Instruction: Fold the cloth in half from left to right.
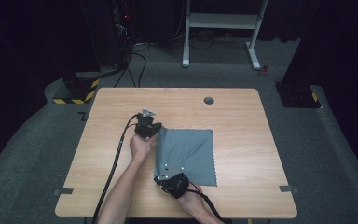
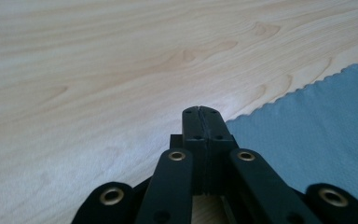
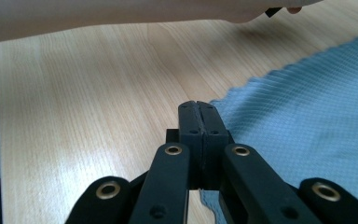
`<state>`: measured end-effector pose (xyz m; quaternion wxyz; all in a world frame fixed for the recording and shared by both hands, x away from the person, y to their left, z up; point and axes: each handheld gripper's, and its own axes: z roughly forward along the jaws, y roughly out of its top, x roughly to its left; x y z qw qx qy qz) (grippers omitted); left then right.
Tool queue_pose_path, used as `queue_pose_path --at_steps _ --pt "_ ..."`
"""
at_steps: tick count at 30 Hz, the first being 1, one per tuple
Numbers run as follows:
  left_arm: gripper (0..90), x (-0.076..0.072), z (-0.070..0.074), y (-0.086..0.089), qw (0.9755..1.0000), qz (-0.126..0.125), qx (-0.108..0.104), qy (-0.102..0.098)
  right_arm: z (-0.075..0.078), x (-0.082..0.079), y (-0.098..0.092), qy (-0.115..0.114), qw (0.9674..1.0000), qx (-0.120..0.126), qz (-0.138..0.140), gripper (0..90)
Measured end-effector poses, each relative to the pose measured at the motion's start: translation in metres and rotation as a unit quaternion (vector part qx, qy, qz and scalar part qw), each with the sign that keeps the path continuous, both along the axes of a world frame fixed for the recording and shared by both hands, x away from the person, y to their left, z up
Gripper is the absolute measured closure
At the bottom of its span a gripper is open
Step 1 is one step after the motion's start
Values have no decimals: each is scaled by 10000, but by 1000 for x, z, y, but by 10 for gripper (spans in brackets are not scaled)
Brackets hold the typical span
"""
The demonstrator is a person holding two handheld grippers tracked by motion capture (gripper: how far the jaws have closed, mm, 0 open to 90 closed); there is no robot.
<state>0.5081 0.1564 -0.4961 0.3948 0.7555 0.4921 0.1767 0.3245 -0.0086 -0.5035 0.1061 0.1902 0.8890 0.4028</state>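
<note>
From the high view I'm looking down on a pale wood-grain bench [image 1: 121, 186] with a round cable hole [image 1: 209, 100] near its far edge and grey tape tabs at the near corners, standing on dark grey carpet [image 1: 37, 154]; behind it a white desk frame [image 1: 221, 28], black stands with yellow-and-black hazard stripes [image 1: 77, 91], loose cables on the floor. On the bench lies a grey cloth [image 1: 193, 149], right of centre, its left edge lifted and drawn inward. My left tongs [image 1: 154, 133] sit at the cloth's far-left corner, my right tongs [image 1: 164, 173] at the near-left corner, forearms coming in from the bottom. Over to the left gripper view: the left tongs [image 2: 200, 110] are fully closed, jaws pressed flat together, tips right at the scalloped edge of the cloth [image 2: 317, 140], which spreads off to the right; I can't see fabric between the pads from here, bare bench [image 2: 98, 84] to the left. Right gripper view now: the right tongs [image 3: 198, 105] are closed tight too, tips at the cloth [image 3: 317, 130] border, fabric running under the jaws on the right side; whether a fold is pinched I can't tell. A forearm [image 3: 121, 14] crosses the top of this view above the bench [image 3: 88, 93], carpet at the far left.
</note>
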Motion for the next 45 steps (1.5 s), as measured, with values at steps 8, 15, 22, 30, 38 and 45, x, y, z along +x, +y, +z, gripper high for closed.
queue_pose_path --at_steps 8,15,22,30,38,45 --pt "899 1 12 -17 10000 -38 -15 -38 7 -1 -23 -62 9995 283 -151 900" --pt "900 3 11 -29 9999 -115 81 74 4 -2 -44 -27 9985 429 -348 900" --pt "900 7 19 -52 9989 -362 303 78 5 -1 -66 -27 9976 518 -468 900" --pt "900 12 21 -73 9984 -464 327 87 3 -7 -88 -36 9968 537 -595 900" --pt "900 15 20 -92 9966 -645 508 65 1 -9 -107 52 9955 602 -724 900" --pt "900 17 18 -112 9945 -807 669 52 1 -11 -122 73 9944 562 -890 900"
